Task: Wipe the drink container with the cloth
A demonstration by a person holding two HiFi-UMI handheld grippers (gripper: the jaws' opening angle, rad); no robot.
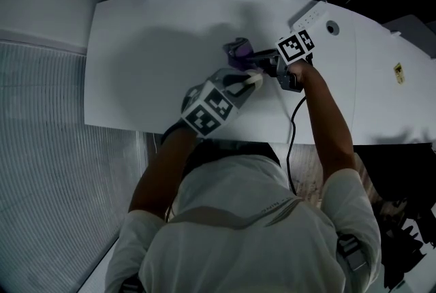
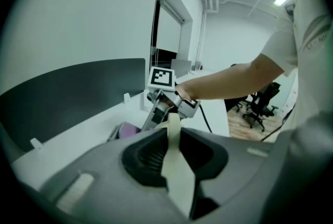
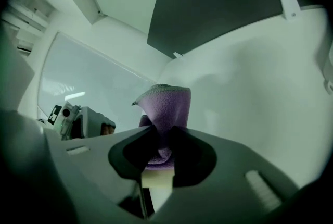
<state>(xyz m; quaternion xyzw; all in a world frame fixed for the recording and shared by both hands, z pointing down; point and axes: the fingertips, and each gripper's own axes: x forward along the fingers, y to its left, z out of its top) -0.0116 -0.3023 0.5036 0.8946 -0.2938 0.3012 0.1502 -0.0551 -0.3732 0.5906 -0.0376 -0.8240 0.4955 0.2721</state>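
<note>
- Drink container (image 1: 254,79): as far as it can be made out, a narrow, pale cream object. It is held just above the middle of the white table (image 1: 136,80), towards the near edge.
- The left gripper (image 2: 174,152) comes in from 7 o'clock of the container. Its jaws stand partly apart and pinch the cream body between the pads.
- The purple fleecy cloth (image 1: 238,50) sits at 11 o'clock of the container, close to it. I cannot tell whether the two are touching.
- The right gripper (image 3: 162,139) reaches in from 3 o'clock. Its jaws are clamped on a bunched fold of the cloth, and a loose flap stands up past the tips.
- Doing the wipe well, as I judge it: hold the container firm and level in the left grip, then lay the free flap flat against its side, not the jaw tips. Stroke along its length with light pressure, so the narrow body does not twist out of the pinch. Turn it between strokes to reach every face.
- Writing: no brand or label shows on the container or cloth. The marker cubes (image 1: 296,46) carry only black-and-white square patterns. A small yellow label (image 1: 398,72) at 3 o'clock on the table is too small to read.
</note>
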